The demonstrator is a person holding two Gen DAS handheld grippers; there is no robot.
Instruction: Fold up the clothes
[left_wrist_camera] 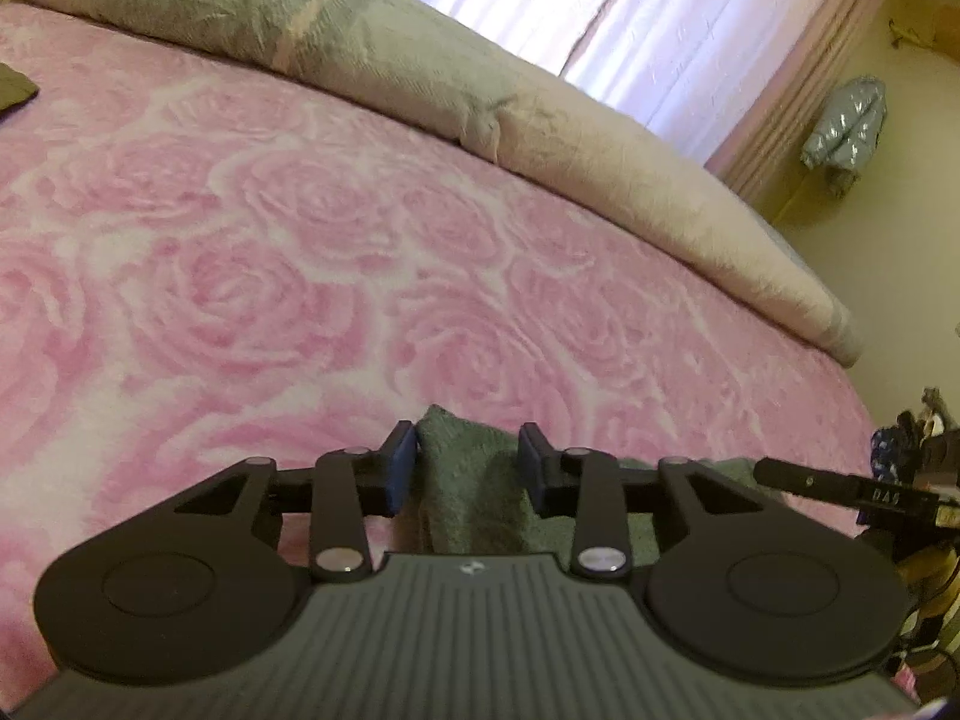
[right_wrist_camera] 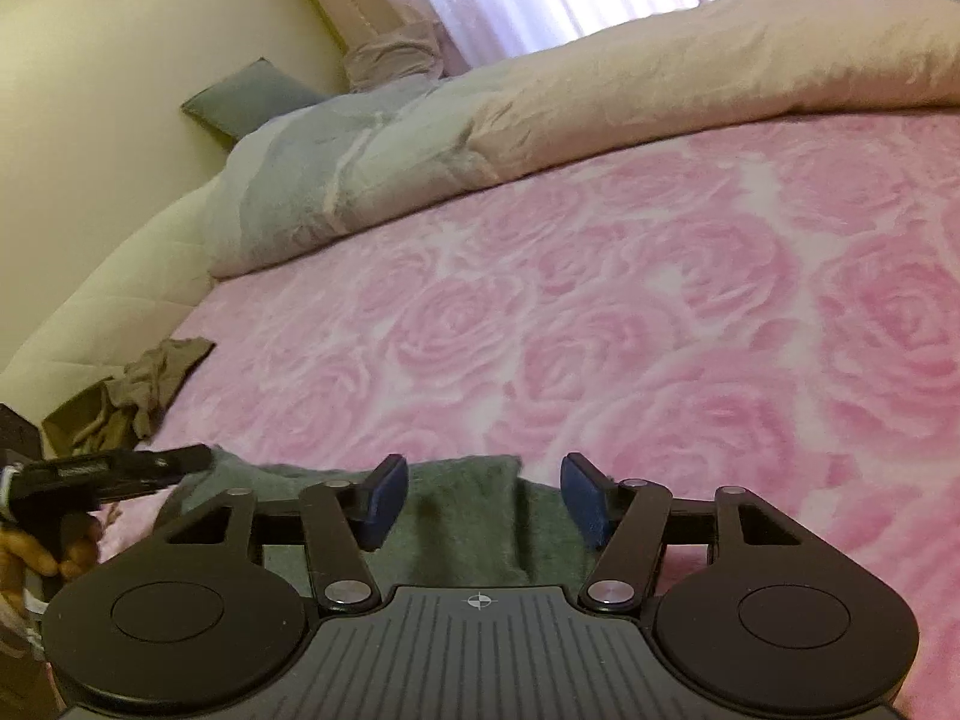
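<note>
A: Starting at nine o'clock in the left wrist view, what do we have?

B: We see a dark scrap of cloth [left_wrist_camera: 15, 93] at the far edge, lying on the pink rose blanket [left_wrist_camera: 300, 252]. Along the blanket's far side, from eleven to three o'clock, runs the beige duvet [left_wrist_camera: 540, 138], with the curtains [left_wrist_camera: 570, 6] behind it.

A: And our left gripper [left_wrist_camera: 468, 468]?

B: At six o'clock, fingers spread, with a corner of the green towel [left_wrist_camera: 462, 480] poking up between the blue pads [left_wrist_camera: 401, 468] (whether a pad touches the cloth, we cannot tell). The towel lies flat on the blanket at the near edge.

A: Now the right wrist view.

B: At nine o'clock we see crumpled olive clothes [right_wrist_camera: 138, 396] on the blanket's edge, and below them the other gripper's dark tip over the towel. At six o'clock our right gripper [right_wrist_camera: 483, 501] is also spread wide, over the towel's far right corner [right_wrist_camera: 480, 516]; one pad sits over the towel, the other over the blanket just beside its edge.
</note>
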